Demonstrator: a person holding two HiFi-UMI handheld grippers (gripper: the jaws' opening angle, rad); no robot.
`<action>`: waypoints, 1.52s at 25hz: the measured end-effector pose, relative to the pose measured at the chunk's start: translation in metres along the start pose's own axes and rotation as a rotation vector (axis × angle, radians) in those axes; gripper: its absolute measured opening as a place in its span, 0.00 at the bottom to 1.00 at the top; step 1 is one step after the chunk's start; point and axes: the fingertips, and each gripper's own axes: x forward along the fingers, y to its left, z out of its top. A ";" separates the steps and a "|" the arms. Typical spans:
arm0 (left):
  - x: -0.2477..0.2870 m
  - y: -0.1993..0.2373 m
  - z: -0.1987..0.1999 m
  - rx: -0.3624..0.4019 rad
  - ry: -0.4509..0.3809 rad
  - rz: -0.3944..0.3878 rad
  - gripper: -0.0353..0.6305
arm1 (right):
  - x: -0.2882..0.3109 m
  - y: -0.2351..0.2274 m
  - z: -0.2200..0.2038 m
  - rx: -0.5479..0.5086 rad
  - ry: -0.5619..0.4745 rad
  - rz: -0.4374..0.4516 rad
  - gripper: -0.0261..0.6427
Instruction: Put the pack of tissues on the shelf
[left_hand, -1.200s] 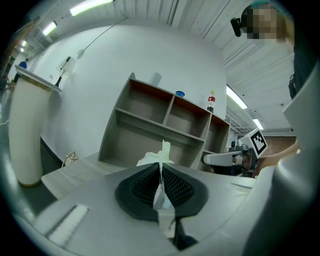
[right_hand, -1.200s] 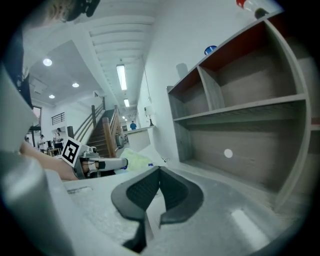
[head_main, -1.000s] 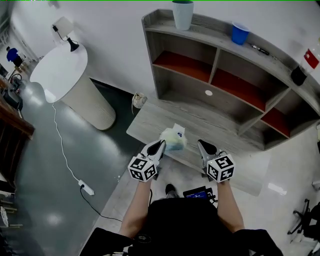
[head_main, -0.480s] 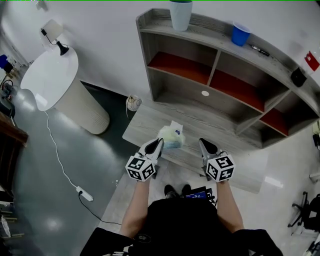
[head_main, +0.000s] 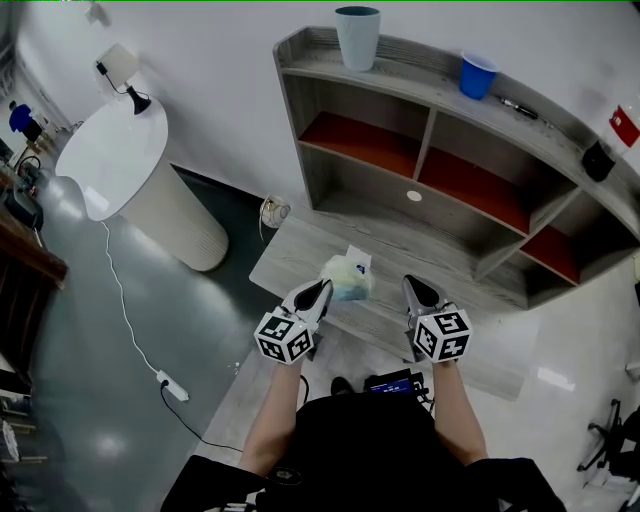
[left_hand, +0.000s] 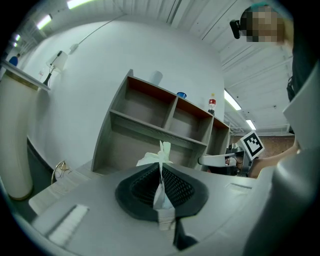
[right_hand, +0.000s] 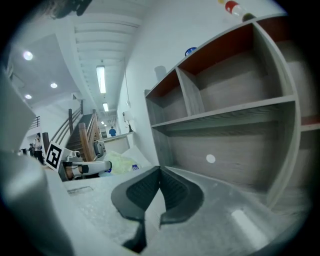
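Note:
The pack of tissues (head_main: 348, 278), a soft pale green and white pack, hangs over the low front ledge (head_main: 300, 250) of the grey wooden shelf (head_main: 432, 130). My left gripper (head_main: 318, 293) is shut on it. In the left gripper view only a thin white flap of the pack (left_hand: 160, 156) shows, pinched between the shut jaws of the left gripper (left_hand: 161, 170). My right gripper (head_main: 418, 292) hovers beside the pack on its right, apart from it. In the right gripper view the right gripper (right_hand: 160, 172) is shut with nothing in it, and the pack (right_hand: 119, 162) lies off to the left.
On the shelf top stand a grey cup (head_main: 357, 37), a blue cup (head_main: 477, 74), a pen (head_main: 520, 102) and a black object (head_main: 597, 158). The red-floored compartments (head_main: 365, 140) hold nothing. A white round pedestal (head_main: 120, 150) with a lamp stands at left. A cable and power strip (head_main: 172, 381) lie on the floor.
Both grippers and the pack stay in almost the same place over the ledge. Only the head view has shifted a little.

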 end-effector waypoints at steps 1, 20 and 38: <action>0.001 -0.003 0.001 0.006 0.003 -0.008 0.06 | 0.000 -0.002 0.001 0.009 -0.003 0.002 0.04; 0.012 -0.020 0.001 0.023 0.036 -0.011 0.07 | -0.004 -0.009 0.001 0.030 0.014 0.059 0.04; 0.034 -0.038 0.007 -0.011 -0.004 -0.001 0.06 | -0.012 -0.027 -0.003 0.063 -0.003 0.112 0.04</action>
